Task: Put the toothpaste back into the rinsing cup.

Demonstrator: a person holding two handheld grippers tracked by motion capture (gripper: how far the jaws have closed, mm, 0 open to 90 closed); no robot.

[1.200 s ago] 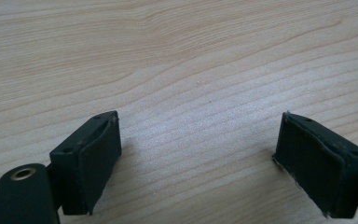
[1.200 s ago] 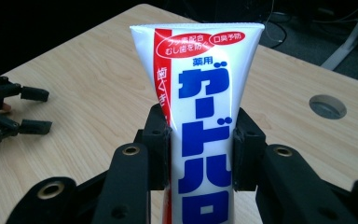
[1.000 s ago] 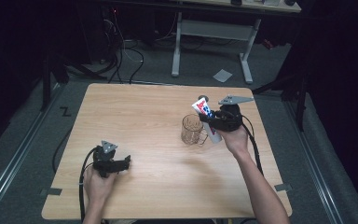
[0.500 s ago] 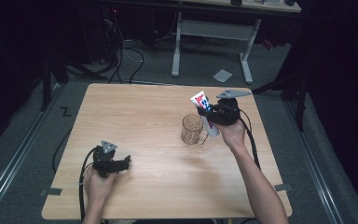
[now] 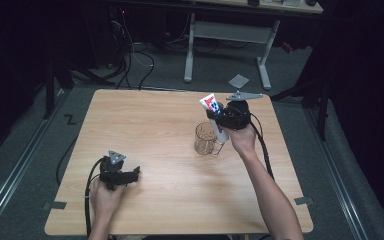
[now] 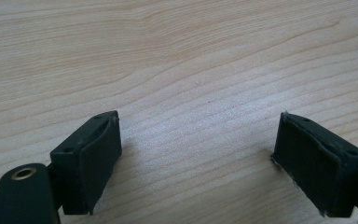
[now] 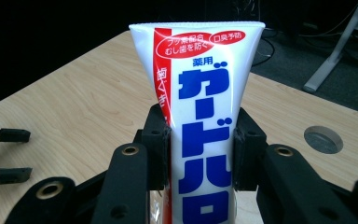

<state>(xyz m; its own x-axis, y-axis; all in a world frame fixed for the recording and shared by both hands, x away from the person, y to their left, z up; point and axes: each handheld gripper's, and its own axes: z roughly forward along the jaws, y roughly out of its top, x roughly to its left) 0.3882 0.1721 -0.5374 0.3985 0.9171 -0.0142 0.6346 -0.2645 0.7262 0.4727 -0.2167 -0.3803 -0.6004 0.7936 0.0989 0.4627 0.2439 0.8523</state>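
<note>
High view: right gripper [image 5: 219,116] clamps toothpaste tube [image 5: 213,114] above glass mug [image 5: 205,139]; likely lowering it in next. Left gripper [image 6: 200,154] wide open, empty, near tabletop's [image 5: 170,125] front-left corner.

One wooden table [image 5: 170,200] carries one clear glass mug [image 5: 205,139]; one toothpaste tube [image 7: 200,116] and two handheld grippers, left [image 5: 136,174] and right [image 7: 200,144], complete the count; one desk frame [image 5: 230,45] stands far behind.
</note>
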